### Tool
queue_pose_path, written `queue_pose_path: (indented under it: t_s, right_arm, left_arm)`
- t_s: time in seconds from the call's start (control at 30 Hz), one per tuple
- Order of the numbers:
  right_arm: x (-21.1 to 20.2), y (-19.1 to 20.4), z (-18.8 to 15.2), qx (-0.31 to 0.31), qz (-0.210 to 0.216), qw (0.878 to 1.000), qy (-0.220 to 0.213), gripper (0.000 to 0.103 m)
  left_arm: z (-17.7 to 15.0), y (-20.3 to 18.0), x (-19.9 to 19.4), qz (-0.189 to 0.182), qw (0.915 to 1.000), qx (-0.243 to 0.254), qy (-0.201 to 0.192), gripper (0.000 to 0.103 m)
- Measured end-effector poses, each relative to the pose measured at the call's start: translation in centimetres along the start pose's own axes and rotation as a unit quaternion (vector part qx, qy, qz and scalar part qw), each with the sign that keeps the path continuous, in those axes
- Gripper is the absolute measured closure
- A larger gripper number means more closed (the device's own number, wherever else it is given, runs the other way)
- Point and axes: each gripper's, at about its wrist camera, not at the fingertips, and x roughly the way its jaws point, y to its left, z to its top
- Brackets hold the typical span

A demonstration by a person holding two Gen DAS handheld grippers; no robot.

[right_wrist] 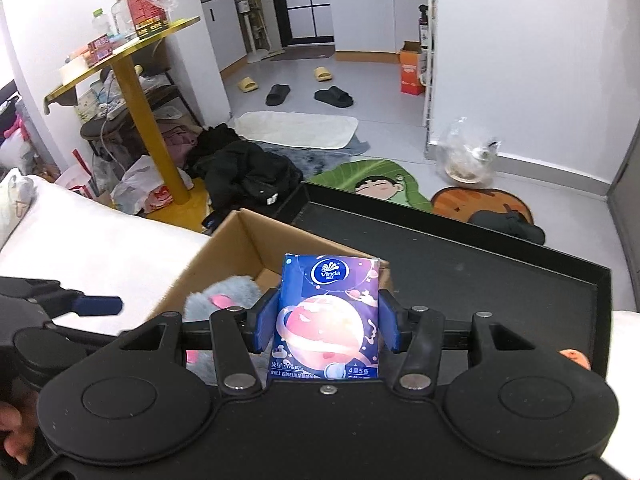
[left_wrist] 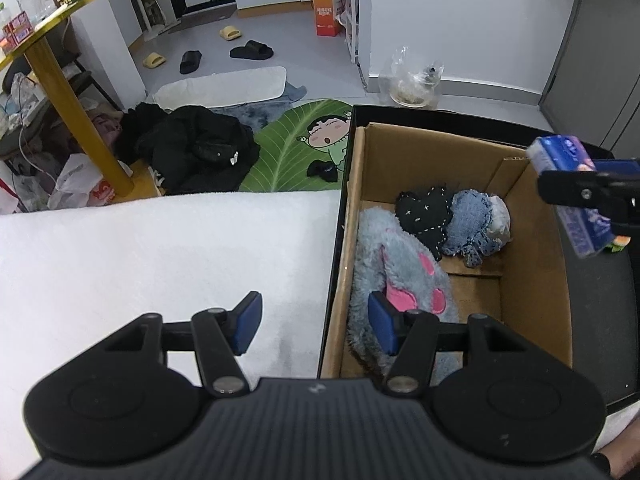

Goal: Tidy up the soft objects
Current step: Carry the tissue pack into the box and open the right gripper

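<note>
Cardboard is your target: the open cardboard box (left_wrist: 532,280) sits in a black tray (right_wrist: 480,264) on the white bedding (left_wrist: 140,248), and it already holds three soft things, a grey-blue plush slipper (left_wrist: 404,276) with pink paw pads along its 9 o'clock wall, and a black stitched plush (left_wrist: 424,212) touching a blue denim-like plush (left_wrist: 472,220) toward its 12 o'clock end. So the job looks well advanced. Your right gripper (right_wrist: 327,322) is clamped on a blue Vinda tissue pack (right_wrist: 328,312), blue pads pressing both its long sides, the pack standing upright between them. In the left wrist view that pack (left_wrist: 568,168) hangs at about 3 o'clock, over the box's right rim and clear of the contents, so it is not yet in. Your left gripper (left_wrist: 316,322) is spread wide and holds nothing; its right pad hovers over the slipper near the box's 7 o'clock corner, its left pad over the bedding. What remains, judging from this, is to bring the pack over the bare cardboard floor at the box's 5 o'clock side and let it go there. A small orange object (right_wrist: 574,358) shows at the tray's 3 o'clock edge; you cannot tell what it is, and it may still need sorting.
</note>
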Motion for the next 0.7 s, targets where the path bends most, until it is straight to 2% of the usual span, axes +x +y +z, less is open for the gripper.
queue_pose_path:
  t_s: [0.17,0.23,0.27,0.33,0.37,0.47,0.7]
  right_arm:
    - [0.6,1.1,0.0,0.006,0.021,1.0,0.009,0.05]
    - [0.7,1.4,0.0,0.004,0.026,1.0,0.017,0.036]
    - [0.7,1.4,0.0,0.004,0.026,1.0,0.016,0.033]
    - [0.6,1.5,0.2,0.006,0.02,1.0,0.009,0.025]
    - [0.5,1.3,0.1,0.01,0.02,1.0,0.007,0.025]
    - [0.0,0.3,-0.1,0.023,0.018,1.0,0.002,0.024]
    - [-0.8,-2.1,-0.9,0.028,-0.001,1.0,0.002,0.021]
  left_arm:
    - [0.0,0.2,0.2,-0.005,1.0,-0.006,0.005,0.047]
    - [0.0,0.3,0.5,-0.007,0.9999,-0.004,0.011,0.049]
    - [0.0,0.2,0.6,-0.008,0.9998,-0.003,0.016,0.052]
    - [0.0,0.3,0.8,-0.011,0.9997,-0.002,0.021,0.065]
    - [-0.1,0.4,0.9,-0.016,0.9996,-0.004,0.023,0.076]
    - [-0.1,0.3,0.9,-0.037,0.9991,0.0,0.022,0.094]
    - [-0.1,0.0,0.7,-0.046,0.9987,0.001,0.022,0.095]
